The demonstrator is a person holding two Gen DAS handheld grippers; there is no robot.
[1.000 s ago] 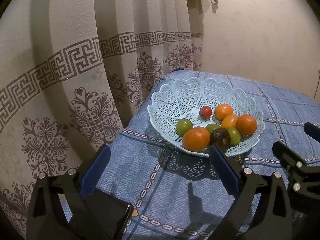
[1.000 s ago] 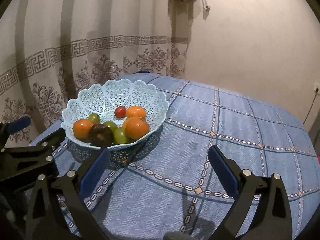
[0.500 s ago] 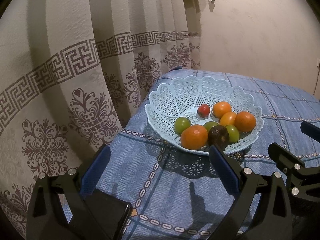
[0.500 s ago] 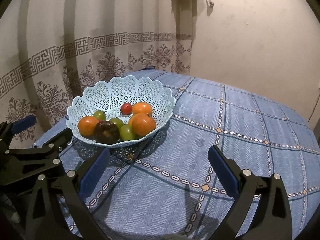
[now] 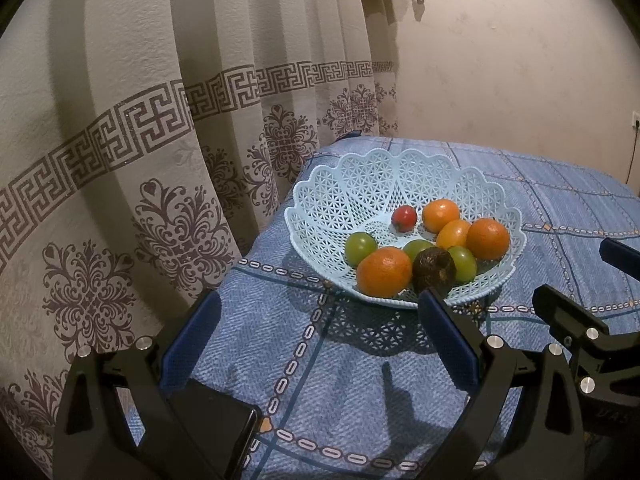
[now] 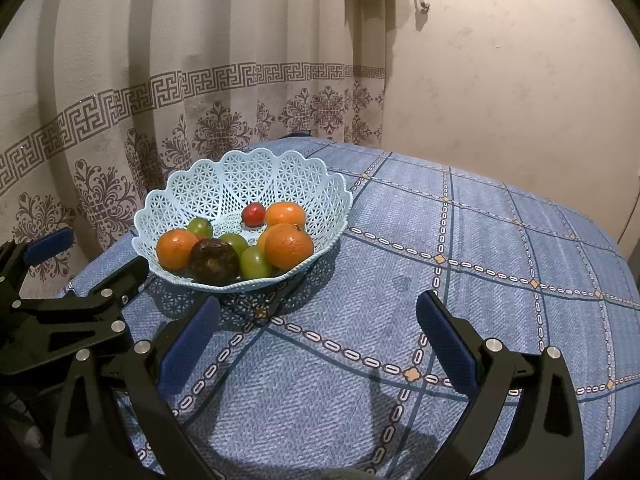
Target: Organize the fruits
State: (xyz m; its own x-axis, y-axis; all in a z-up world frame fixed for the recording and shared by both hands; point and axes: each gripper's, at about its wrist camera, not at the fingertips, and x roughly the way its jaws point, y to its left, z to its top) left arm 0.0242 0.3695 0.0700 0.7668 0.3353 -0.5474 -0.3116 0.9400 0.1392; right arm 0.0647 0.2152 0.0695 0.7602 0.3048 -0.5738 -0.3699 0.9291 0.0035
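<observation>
Holding oranges point(image 5: 384, 272), green fruit, basket point(image 5: 340, 200) sits w/ both grippers point(image 5: 318, 332) point(image 6: 318, 330) wide, empty.

A pale blue basket point(image 6: 316, 184) of fruit sits on the blue tablecloth point(image 6: 480, 248), beside the curtain point(image 6: 160, 80).

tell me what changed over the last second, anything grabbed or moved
Nothing was grabbed or let go. Both views shifted a little as the grippers moved: in the right wrist view the basket now sits higher and further right, so the right gripper swung slightly. The left gripper barely drifted. The fruit lies in the same arrangement, and both grippers are open and empty as before.
</observation>
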